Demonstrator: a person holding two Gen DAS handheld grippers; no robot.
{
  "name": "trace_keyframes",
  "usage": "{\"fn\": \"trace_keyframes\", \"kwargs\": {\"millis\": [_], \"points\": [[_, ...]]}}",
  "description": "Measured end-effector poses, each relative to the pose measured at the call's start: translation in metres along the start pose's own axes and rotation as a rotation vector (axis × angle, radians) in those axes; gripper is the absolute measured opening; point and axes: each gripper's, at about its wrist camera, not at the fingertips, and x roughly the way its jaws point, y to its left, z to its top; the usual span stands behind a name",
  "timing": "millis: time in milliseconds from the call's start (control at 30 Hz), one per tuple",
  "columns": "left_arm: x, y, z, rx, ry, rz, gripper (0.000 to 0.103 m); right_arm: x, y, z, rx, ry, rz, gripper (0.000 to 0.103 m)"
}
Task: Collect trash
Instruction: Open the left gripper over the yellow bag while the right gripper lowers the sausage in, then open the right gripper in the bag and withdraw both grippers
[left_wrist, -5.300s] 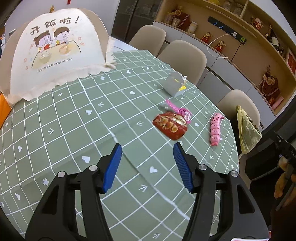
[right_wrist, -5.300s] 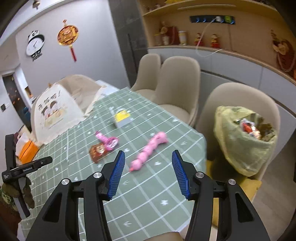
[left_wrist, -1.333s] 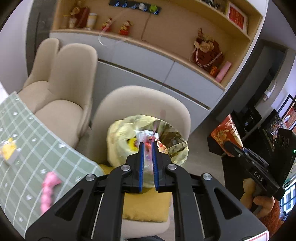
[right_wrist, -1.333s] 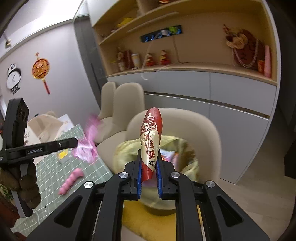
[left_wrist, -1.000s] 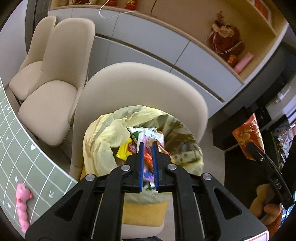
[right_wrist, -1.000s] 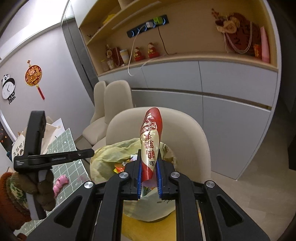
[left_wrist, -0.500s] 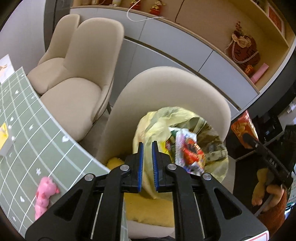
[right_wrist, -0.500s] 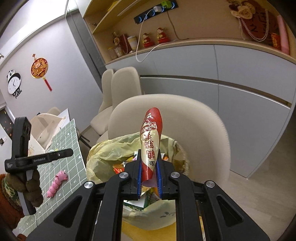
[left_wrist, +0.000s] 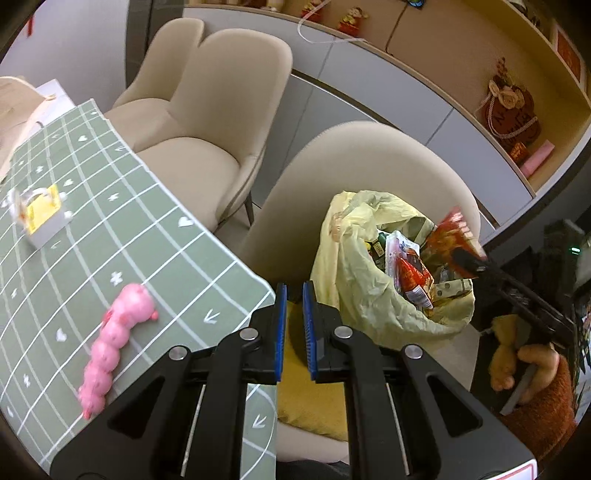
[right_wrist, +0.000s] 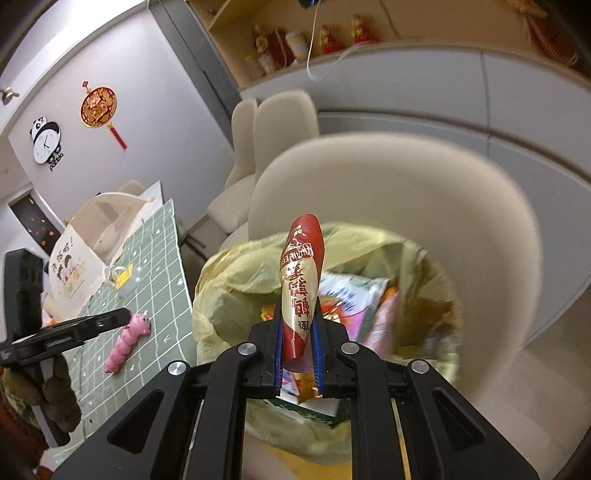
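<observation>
Basically, the right gripper (right_wrist: 298, 325) had its jaws clamped on a red-and-gold wrapper (right_wrist: 301, 280), held near its lower end, the rest standing up free above the jaws. It sat right over the open mouth of the yellow bag (right_wrist: 236, 284), which stood on the beige chair (right_wrist: 461, 206). In the left wrist view the same wrapper (left_wrist: 452, 230) showed at about 2 o'clock from the left gripper (left_wrist: 293, 325), above the bag's (left_wrist: 343, 266) far rim.

The left gripper's jaws were nearly together with nothing between them, pointing at the gap between counter (left_wrist: 155, 229) and chair.

Handling, as a judgement: the wrapper looked like thin foil film, very light, crinkly and slick. It held its curl, so not fully limp, but it would bend with any push. Not fragile. An edge pinch like this one seemed enough; a weak pinch could let slick film slide out. On release it might flutter or cling to a pad instead of dropping straight, so letting go low inside the mouth looked safer.

The bag looked soft and thin, already well filled with packets (left_wrist: 410, 273), its rim floppy, so it could fold shut or tip if knocked.

On the counter remained a pink caterpillar toy (left_wrist: 114, 336) at about 9 o'clock and a small yellow-and-white carton (left_wrist: 40, 214) at about 10 o'clock; the carton looked light and crushable, best held across its sides.
</observation>
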Motion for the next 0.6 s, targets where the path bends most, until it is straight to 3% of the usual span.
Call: {"fn": "trace_keyframes", "kwargs": {"millis": [200,367,467,533,600], "points": [[-0.032,0.015,-0.015,-0.039,-0.053,0.064,0.008,0.049,0.007,-0.006,-0.052,0.154,-0.029,0.014],[-0.047,0.036,-0.029,-0.114,-0.062,0.111,0.008,0.06,0.006,-0.01,-0.06,0.173,-0.046,0.014],[-0.058,0.046,-0.039,-0.149,-0.081,0.143,0.009,0.059,0.007,-0.011,-0.063,0.169,-0.057,0.019],[-0.066,0.051,-0.047,-0.163,-0.097,0.156,0.012,0.055,0.015,-0.014,-0.097,0.172,-0.082,0.037],[-0.073,0.054,-0.054,-0.165,-0.106,0.155,0.016,0.047,0.023,-0.018,-0.12,0.166,-0.097,0.039]]}}
